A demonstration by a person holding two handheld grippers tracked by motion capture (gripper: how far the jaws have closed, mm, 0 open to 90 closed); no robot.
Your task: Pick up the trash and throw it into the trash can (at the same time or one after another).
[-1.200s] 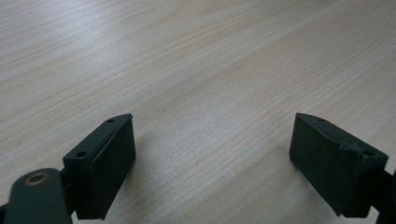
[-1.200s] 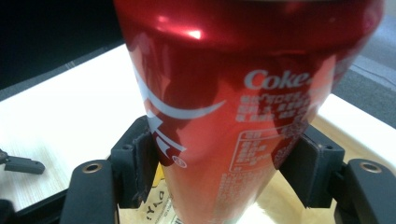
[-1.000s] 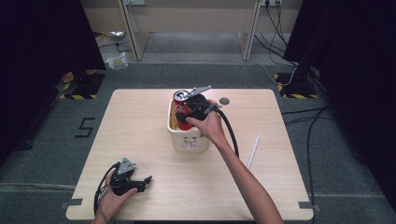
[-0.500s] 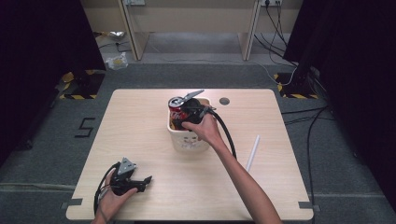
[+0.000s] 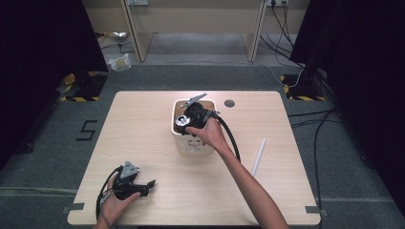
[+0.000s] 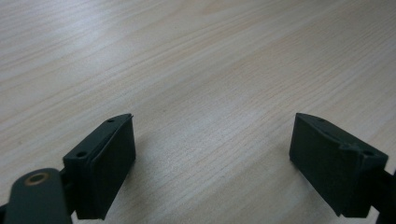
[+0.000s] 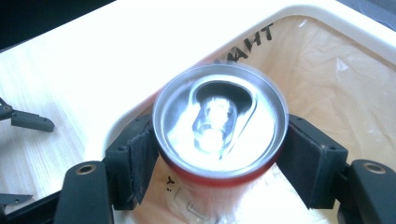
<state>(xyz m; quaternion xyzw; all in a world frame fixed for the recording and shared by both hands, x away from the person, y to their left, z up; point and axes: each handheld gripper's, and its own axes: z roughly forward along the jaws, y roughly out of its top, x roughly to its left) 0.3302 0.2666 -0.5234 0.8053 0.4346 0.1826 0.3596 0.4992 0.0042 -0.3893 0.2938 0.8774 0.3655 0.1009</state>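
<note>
Right gripper (image 7: 219,161) clamps can (image 7: 219,123), apparently just inside bin (image 7: 140,56) rim.

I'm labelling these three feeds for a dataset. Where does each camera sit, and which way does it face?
High view: fixed above the person's side, facing forward and down on the table; both forearms and tongs enter from below.
Left gripper view: rides the left tongs, facing bare tabletop between open jaws.
Right gripper view: rides the right tongs, facing down on a can over the white bin.
Shared: can and bin appear in the high view too.
</note>
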